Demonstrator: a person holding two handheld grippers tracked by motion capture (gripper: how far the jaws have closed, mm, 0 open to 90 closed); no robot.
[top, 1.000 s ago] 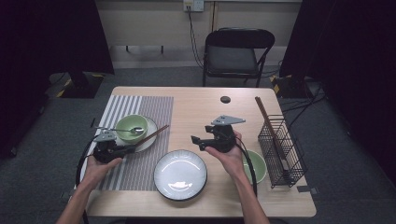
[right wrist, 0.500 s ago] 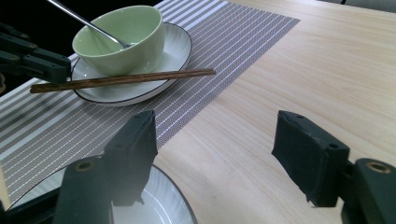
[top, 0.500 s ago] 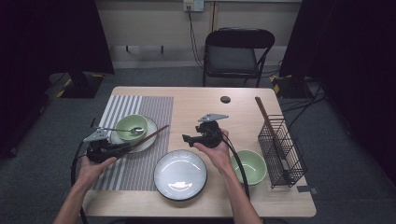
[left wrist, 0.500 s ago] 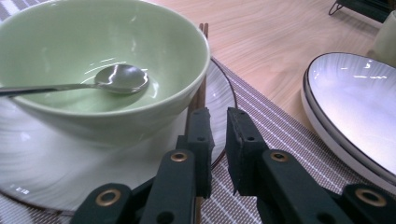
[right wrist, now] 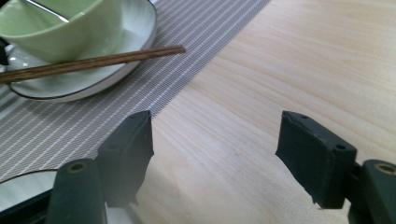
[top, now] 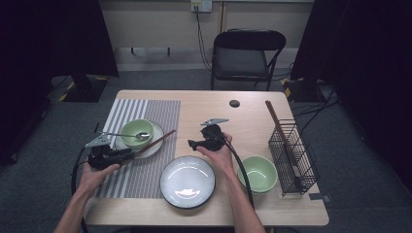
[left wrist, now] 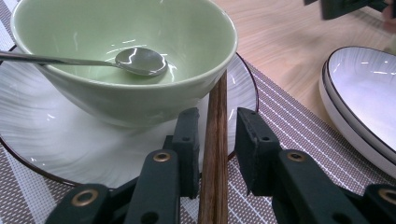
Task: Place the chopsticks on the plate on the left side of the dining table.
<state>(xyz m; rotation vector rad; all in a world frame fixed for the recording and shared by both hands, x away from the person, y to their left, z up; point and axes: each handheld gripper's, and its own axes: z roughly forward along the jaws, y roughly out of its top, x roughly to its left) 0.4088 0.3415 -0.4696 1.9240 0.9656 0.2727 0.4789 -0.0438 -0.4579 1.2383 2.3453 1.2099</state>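
The left claw [top: 127,154] sits low at the near left of the surface [top: 252,104], over the striped placemat [top: 145,114], and its jaws have just been opening: in the left gripper view the chopsticks [left wrist: 215,144] run right between the pads with a gap on the right side and pretty much brushing the left one, so not really squeezed anymore. The chopsticks lie tilted, far end resting on the rim of the white saucer [top: 154,145] and poking out to the right past it, right next to the green bowl [top: 136,132] that has a metal spoon [top: 127,135] in it. The right claw [top: 192,143] hovers near the middle of the surface, just beyond the big white plate [top: 187,181], jaws spread wide with nothing in them, bare wood between them in its own view. A second green bowl [top: 258,174] sits to the right, beside the black wire rack [top: 293,158].
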